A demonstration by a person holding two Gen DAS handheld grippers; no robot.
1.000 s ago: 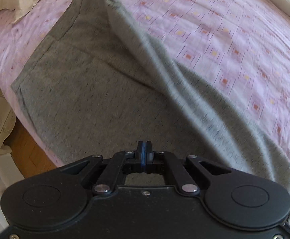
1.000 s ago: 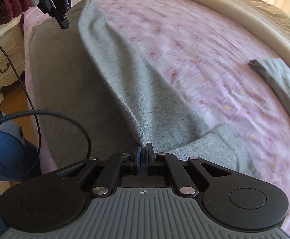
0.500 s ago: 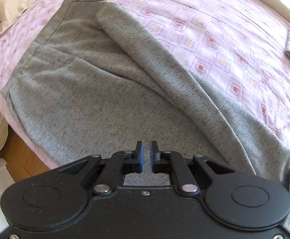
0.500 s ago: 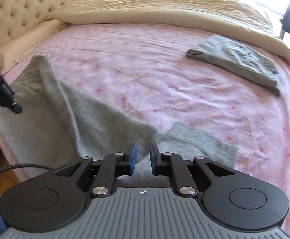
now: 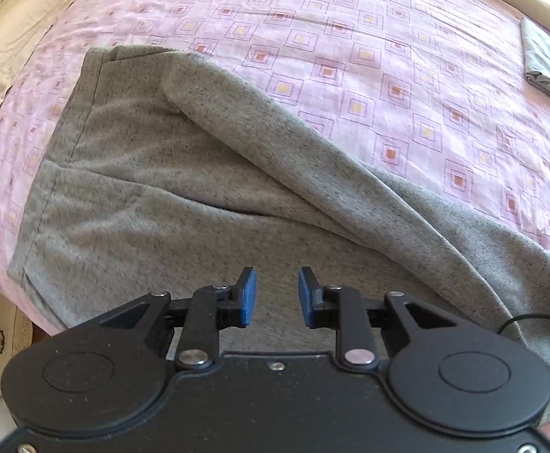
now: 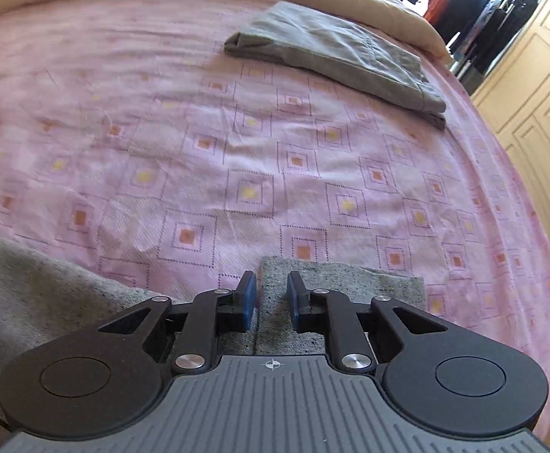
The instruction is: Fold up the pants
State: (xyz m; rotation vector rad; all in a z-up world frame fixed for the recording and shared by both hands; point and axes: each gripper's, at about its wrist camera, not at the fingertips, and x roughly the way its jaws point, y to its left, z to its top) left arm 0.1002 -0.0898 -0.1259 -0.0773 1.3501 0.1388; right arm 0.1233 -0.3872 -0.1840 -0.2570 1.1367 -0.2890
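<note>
Heather-grey knit pants (image 5: 184, 204) lie flat on the pink patterned bed (image 5: 350, 56), filling the left and centre of the left wrist frame. One leg is folded diagonally over the other, running from upper centre down to lower right. The cuff end (image 6: 343, 283) lies flat at lower centre of the right wrist frame.

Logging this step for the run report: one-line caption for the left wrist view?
Open left gripper above grey pants, one leg folded over, on pink bedspread.
</note>
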